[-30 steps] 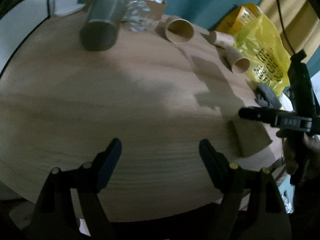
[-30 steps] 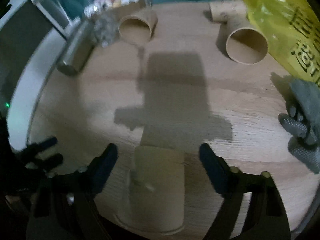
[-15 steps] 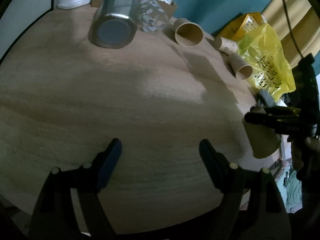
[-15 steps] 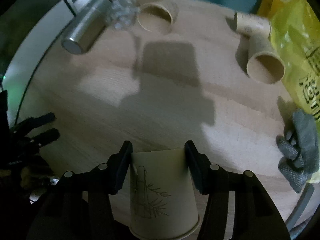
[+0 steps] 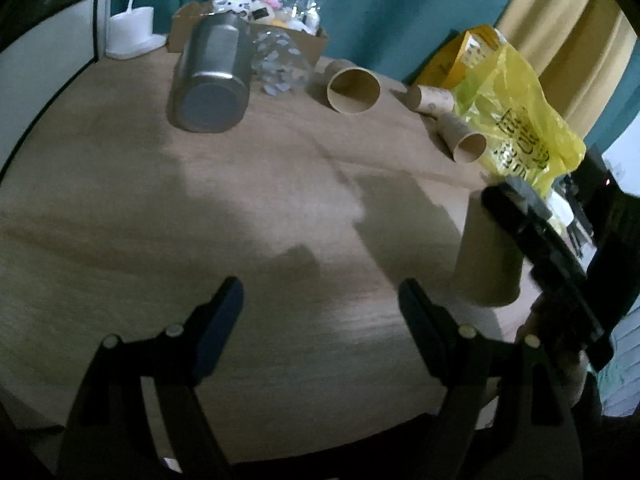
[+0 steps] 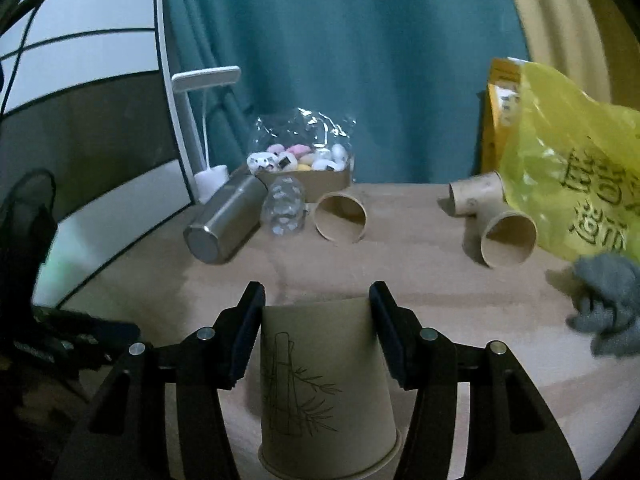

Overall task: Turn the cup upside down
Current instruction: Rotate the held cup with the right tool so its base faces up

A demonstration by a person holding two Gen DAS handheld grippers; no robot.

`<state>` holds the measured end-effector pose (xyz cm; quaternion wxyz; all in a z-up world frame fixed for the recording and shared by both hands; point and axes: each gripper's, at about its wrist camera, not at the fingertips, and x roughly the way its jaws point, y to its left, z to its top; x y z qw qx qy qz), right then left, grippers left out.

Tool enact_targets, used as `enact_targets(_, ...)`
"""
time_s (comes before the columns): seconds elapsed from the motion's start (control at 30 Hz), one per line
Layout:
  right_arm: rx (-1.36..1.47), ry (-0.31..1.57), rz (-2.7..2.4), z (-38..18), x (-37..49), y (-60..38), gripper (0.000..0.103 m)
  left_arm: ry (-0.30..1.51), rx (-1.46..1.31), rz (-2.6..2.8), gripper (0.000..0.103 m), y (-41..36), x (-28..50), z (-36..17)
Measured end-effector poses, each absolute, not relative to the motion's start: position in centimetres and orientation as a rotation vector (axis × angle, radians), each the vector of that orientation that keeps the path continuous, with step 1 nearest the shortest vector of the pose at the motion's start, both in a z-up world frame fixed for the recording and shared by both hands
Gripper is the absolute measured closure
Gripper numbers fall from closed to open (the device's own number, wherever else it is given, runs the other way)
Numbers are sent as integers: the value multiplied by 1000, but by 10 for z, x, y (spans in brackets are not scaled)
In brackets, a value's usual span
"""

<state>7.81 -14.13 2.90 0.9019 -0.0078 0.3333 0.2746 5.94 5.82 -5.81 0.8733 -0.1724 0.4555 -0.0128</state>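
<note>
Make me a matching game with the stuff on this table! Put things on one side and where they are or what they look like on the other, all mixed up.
Things:
1. paper cup
2. metal bottle
3. yellow bag
4. left gripper

Descriptions:
A. lying on its side near the back left of the table
B. open, holding nothing
C. pinched in the right gripper, rim nearest the camera
D. crinkly, at the table's right edge

Pairs: 1-C, 2-A, 3-D, 4-B

Home: curtain (image 6: 340, 60), cluttered table (image 5: 200, 220).
</note>
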Motion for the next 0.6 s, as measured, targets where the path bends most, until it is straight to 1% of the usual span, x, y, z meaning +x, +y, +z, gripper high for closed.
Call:
enact_targets(0.43, -7, 478, 493, 26, 10, -177, 46, 929, -257, -60, 22, 30, 57, -56)
enact_targets(0.6, 2, 462, 469, 26, -7, -189, 46, 930, -237, -80, 22, 17, 55, -56)
